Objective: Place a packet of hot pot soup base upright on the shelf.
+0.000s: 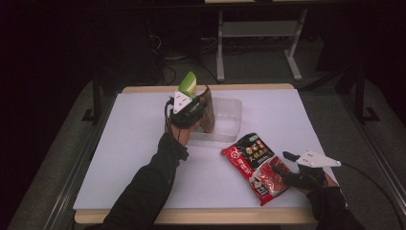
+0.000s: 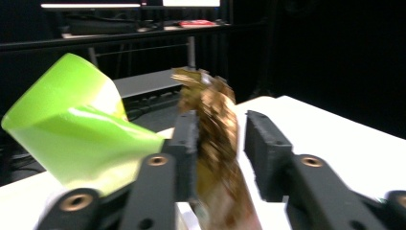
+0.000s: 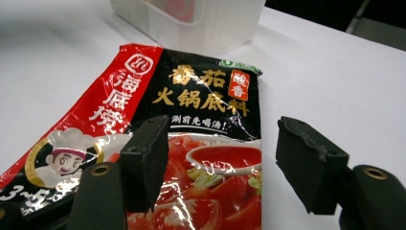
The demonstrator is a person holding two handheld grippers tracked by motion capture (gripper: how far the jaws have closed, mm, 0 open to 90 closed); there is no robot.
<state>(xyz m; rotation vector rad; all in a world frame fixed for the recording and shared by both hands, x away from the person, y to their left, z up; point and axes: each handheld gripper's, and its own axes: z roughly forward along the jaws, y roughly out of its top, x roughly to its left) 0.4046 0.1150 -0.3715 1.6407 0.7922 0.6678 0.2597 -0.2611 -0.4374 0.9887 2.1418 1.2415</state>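
Left gripper (image 1: 197,108) up over the near-left corner of the clear plastic tub (image 1: 232,106), mid-table. Brown packet (image 2: 215,143) standing upright between its jaws, lower end down in the tub. Jaws parted: packet against the left pad, clear gap to the right pad, so no squeeze on it. Packet blurred in the left gripper view, print unreadable. Green packet (image 2: 72,129) just beside the same gripper, on its left, poking up behind it in the high view (image 1: 188,84); can't tell what it's resting on.

Right gripper (image 1: 282,162) low at the near-right of the white table (image 1: 134,143), jaws wide apart. Red & black sauce pouch (image 3: 191,143) flat on the table, near end under & between those jaws, pads not pressing it. Pouch just in front of the tub, a bit right, not touching.
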